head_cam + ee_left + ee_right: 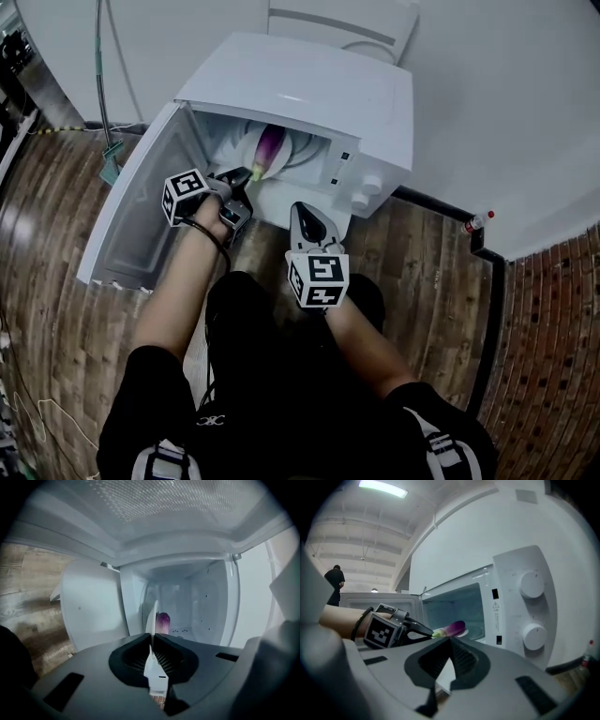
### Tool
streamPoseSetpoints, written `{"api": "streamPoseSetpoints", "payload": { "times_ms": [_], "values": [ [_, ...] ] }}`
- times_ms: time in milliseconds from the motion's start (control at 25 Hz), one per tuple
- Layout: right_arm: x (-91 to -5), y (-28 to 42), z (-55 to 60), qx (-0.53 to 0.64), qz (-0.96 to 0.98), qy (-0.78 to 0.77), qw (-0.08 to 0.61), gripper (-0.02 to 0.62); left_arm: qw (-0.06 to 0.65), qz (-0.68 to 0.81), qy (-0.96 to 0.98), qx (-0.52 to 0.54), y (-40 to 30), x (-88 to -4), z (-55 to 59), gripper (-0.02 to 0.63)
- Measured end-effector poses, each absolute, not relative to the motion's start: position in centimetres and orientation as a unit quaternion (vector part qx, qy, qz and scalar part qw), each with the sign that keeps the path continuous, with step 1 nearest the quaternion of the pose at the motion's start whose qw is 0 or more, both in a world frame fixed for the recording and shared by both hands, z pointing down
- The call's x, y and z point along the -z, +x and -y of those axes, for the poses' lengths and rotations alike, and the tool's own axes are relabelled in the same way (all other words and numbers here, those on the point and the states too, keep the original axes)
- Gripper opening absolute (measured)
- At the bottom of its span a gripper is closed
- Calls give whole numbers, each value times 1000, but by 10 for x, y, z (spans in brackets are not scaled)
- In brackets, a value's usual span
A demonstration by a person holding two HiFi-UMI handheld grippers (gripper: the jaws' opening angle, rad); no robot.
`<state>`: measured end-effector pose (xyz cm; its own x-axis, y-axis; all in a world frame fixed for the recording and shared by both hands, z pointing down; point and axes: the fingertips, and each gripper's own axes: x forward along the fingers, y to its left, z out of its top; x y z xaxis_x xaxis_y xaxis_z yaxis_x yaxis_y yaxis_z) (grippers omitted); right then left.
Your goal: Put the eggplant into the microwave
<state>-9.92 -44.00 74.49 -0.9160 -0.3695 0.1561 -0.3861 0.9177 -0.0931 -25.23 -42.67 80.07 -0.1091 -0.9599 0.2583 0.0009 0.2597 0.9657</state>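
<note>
A purple eggplant (270, 146) with a green stem end pokes into the open white microwave (309, 94), above its turntable. My left gripper (248, 178) is shut on the stem end. The right gripper view shows those fingertips (423, 630) meeting at the stem, and the eggplant (453, 628) in the cavity mouth. From the left gripper (152, 637) itself, a thin pale edge sits between the jaws and the purple tip (162, 619) shows beyond. My right gripper (302, 212) hangs shut and empty in front of the control panel, right of the opening.
The microwave stands on a wooden floor against a white wall. Its door (141, 206) swings wide to the left. Two knobs (532, 584) sit on the right panel. A black strip and a small red-capped object (478, 221) lie at the right. A person (335, 581) stands far off.
</note>
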Motion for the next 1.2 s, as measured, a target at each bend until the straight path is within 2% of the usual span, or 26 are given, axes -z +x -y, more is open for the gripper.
{"api": "streamPoseSetpoints", "payload": {
  "times_ms": [240, 680, 800, 1000, 1200],
  "values": [
    [-744, -88, 449, -60, 975, 202, 68, 11, 535, 612, 417, 407, -253, -800, 458, 23],
    [-753, -68, 457, -67, 973, 207, 76, 11, 481, 702, 449, 273, -276, -794, 489, 34],
    [-755, -65, 458, -68, 973, 207, 77, 11, 431, 746, 473, 184, -281, -791, 492, 43],
    [-759, -66, 454, -72, 973, 203, 78, 11, 317, 811, 492, -1, -289, -788, 490, 104],
    [-759, -69, 451, -73, 974, 201, 79, 11, 242, 831, 492, -95, -294, -781, 488, 110]
  ]
}}
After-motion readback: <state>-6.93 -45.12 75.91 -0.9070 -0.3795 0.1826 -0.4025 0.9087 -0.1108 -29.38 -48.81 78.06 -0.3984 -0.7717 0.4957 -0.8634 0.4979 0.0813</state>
